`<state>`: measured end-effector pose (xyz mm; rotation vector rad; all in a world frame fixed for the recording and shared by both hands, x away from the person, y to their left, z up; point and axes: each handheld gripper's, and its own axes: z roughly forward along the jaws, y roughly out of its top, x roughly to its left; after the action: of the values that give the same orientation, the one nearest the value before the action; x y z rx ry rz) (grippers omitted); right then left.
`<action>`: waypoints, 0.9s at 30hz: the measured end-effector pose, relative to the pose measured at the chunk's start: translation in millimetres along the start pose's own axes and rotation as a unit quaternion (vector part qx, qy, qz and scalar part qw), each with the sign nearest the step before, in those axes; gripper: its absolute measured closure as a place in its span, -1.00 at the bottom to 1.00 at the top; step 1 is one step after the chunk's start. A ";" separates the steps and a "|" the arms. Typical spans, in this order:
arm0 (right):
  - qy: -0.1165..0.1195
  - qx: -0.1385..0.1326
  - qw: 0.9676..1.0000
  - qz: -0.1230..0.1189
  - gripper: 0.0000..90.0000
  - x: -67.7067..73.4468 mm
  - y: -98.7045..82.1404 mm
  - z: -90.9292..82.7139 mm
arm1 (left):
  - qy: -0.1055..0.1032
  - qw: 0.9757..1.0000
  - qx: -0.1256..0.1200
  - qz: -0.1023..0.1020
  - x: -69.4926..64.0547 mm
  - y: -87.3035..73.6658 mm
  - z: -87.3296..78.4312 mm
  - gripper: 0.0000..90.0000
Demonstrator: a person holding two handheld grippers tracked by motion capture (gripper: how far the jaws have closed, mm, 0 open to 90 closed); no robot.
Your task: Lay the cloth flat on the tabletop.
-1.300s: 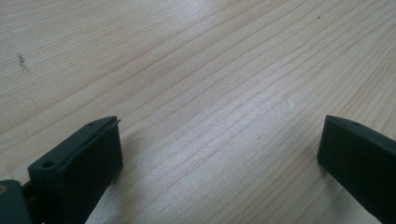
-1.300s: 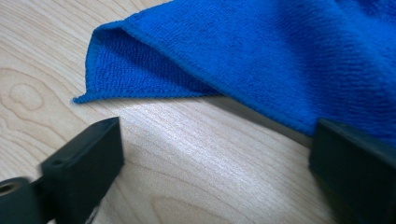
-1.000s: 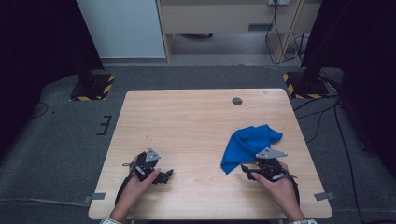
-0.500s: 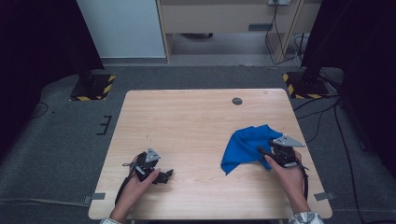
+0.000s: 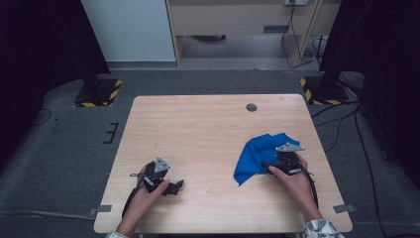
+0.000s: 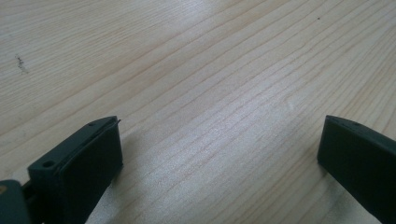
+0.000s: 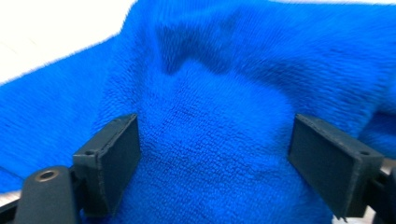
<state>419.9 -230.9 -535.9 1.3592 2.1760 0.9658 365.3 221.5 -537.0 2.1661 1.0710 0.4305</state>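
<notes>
The right gripper (image 5: 277, 165) has slid onto the blue cloth (image 5: 260, 154) at the bench's (image 5: 208, 129) four o'clock, its jaws just reopened wide over a fold, probably regrasping, while the left gripper (image 5: 171, 187) rests wide open.

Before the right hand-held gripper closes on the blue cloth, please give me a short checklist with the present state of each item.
1. Right hand-held gripper jaws apart, having just been opening: ok.
2. Blue cloth lies between those jaws: ok.
3. Pads already pressing the cloth: not ok, gaps on both sides.
4. Left hand-held gripper open over bare table, nothing between: ok.
5. Cloth fully on the table: ok.
6. Cloth layers under the jaws: cannot tell.
</notes>
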 end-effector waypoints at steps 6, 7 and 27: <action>0.001 -0.008 1.000 -0.018 -0.15 -2.9 -1.0 -2.2 | 0.000 1.000 0.000 0.000 -0.1 -0.1 0.0 -1.00; 0.003 -0.010 1.000 -0.021 0.00 -4.3 -1.2 -3.3 | 0.000 1.000 0.000 0.000 -0.1 -0.1 0.0 -1.00; 0.080 -0.081 0.993 -0.030 0.86 28.6 16.4 -34.3 | 0.001 1.000 -0.001 -0.002 -2.5 -1.0 -0.9 -1.00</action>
<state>395.1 -212.4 -499.8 1.1694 2.1845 1.2379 362.8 220.3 -537.1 2.1627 1.0751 0.4327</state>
